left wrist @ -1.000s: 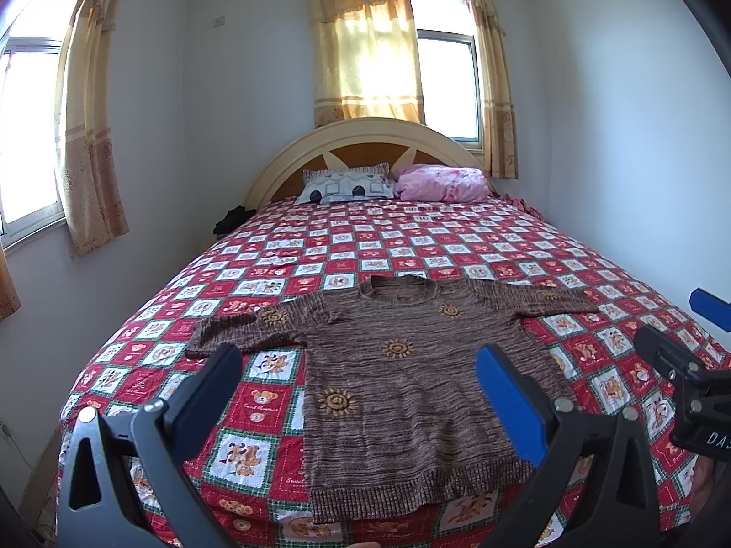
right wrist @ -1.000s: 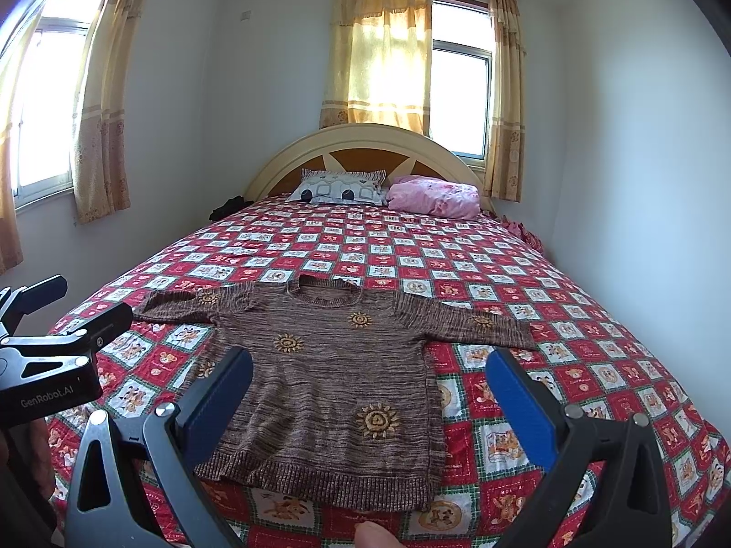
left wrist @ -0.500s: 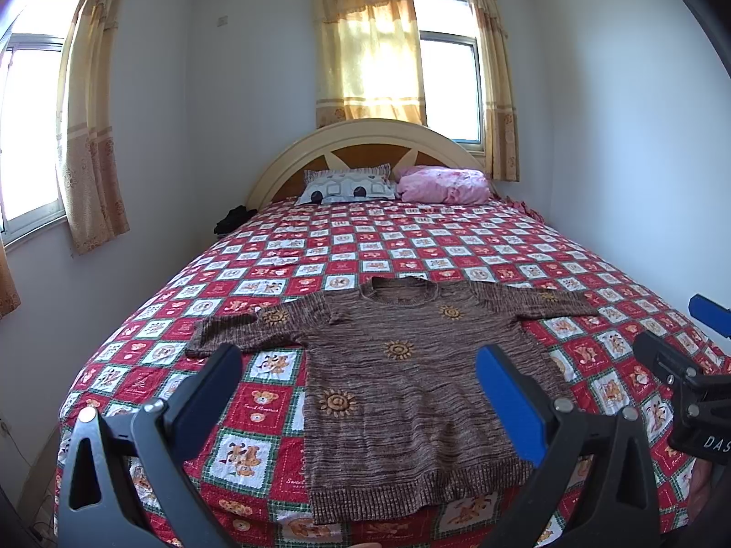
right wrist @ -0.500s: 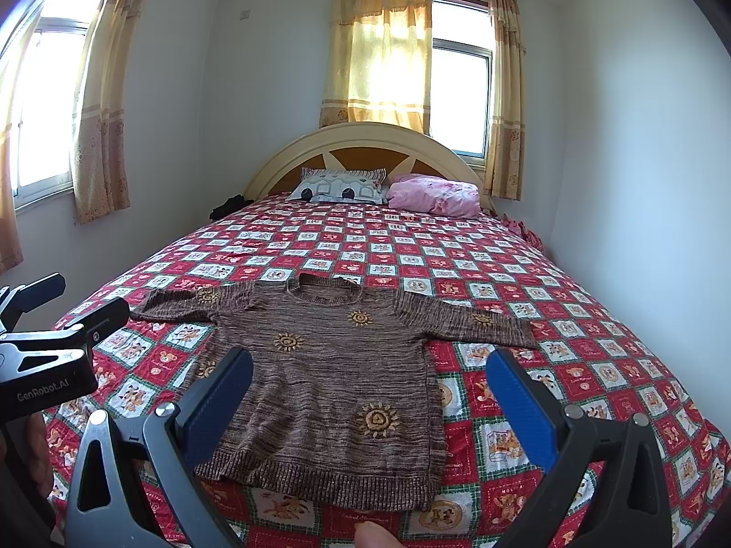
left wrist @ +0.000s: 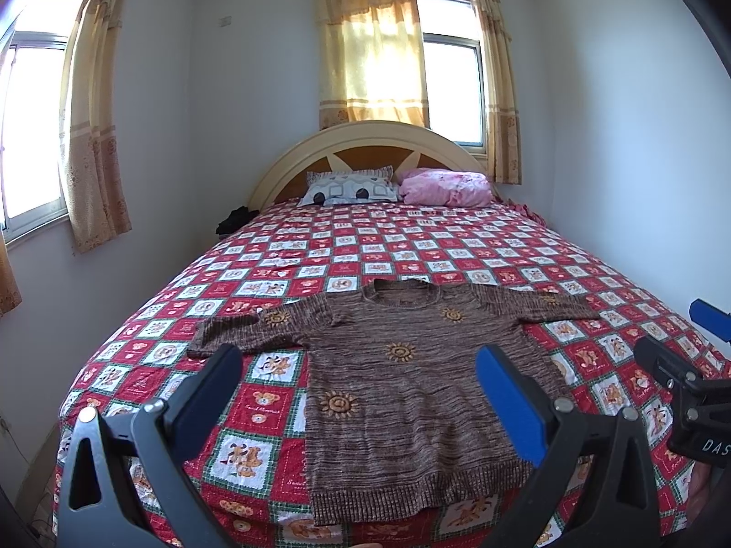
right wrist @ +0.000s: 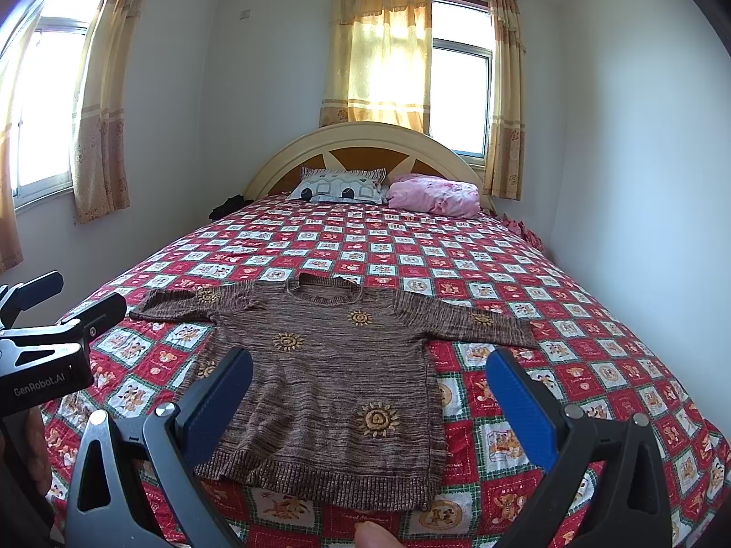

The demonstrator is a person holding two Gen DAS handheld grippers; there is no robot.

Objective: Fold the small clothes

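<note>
A small brown knit sweater (left wrist: 411, 392) with orange sun motifs lies flat, face up, sleeves spread, hem toward me, near the foot of the bed; it also shows in the right wrist view (right wrist: 338, 383). My left gripper (left wrist: 361, 365) is open and empty, held above the sweater's lower left part. My right gripper (right wrist: 370, 370) is open and empty, held above the lower body. The right gripper shows at the right edge of the left wrist view (left wrist: 685, 379). The left gripper shows at the left edge of the right wrist view (right wrist: 50, 319).
The bed has a red and white checked quilt (left wrist: 411, 246) with bear prints. A patterned pillow (left wrist: 352, 187) and a pink pillow (left wrist: 443, 182) lie by the cream headboard (left wrist: 379, 141). A dark item (left wrist: 235, 219) sits at the bed's far left. Walls flank both sides.
Both views have shifted very slightly; the sweater lies as before and both grippers stay open.
</note>
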